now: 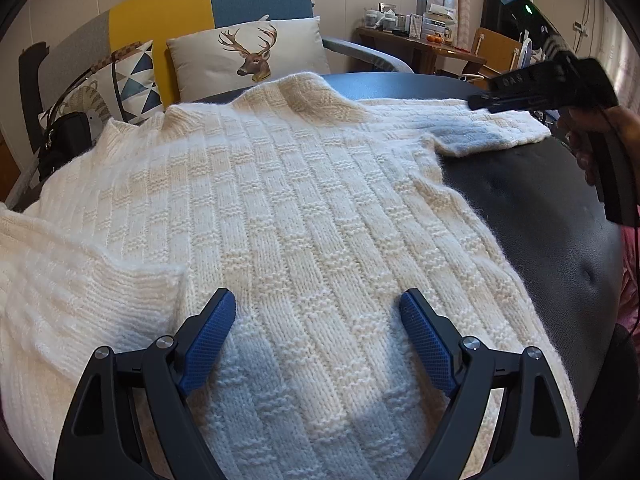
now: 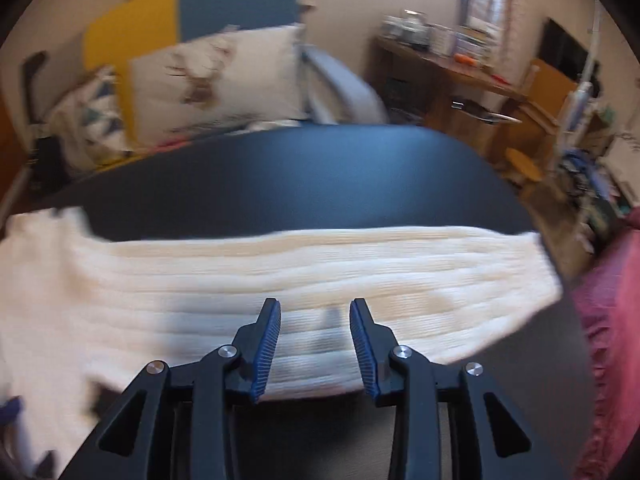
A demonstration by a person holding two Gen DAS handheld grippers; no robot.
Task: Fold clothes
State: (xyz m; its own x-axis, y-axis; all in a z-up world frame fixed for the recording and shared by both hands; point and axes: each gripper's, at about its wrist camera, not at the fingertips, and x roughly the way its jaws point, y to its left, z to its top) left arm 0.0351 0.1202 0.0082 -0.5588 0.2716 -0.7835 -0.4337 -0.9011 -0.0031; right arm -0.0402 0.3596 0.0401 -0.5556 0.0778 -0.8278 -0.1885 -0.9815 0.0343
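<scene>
Your left gripper (image 1: 316, 312), with its black arms and blue textured pads, hangs nearest the lens, fingers spread wide and empty above the cream, chunky-knit sweater (image 1: 280, 200). The sweater lies flat on the dark round table (image 1: 540, 216), its body covering most of the surface and one sleeve (image 2: 320, 264) stretched out straight towards the table's right edge. Your right gripper (image 2: 314, 316) sits over that sleeve (the right wrist view is smeared by motion), its fingers partly apart with nothing clamped between them, the knit showing through the gap. Behind the table a white cushion printed with a stag's head (image 1: 248, 56) leans on a yellow, blue and grey sofa (image 1: 160, 24).
</scene>
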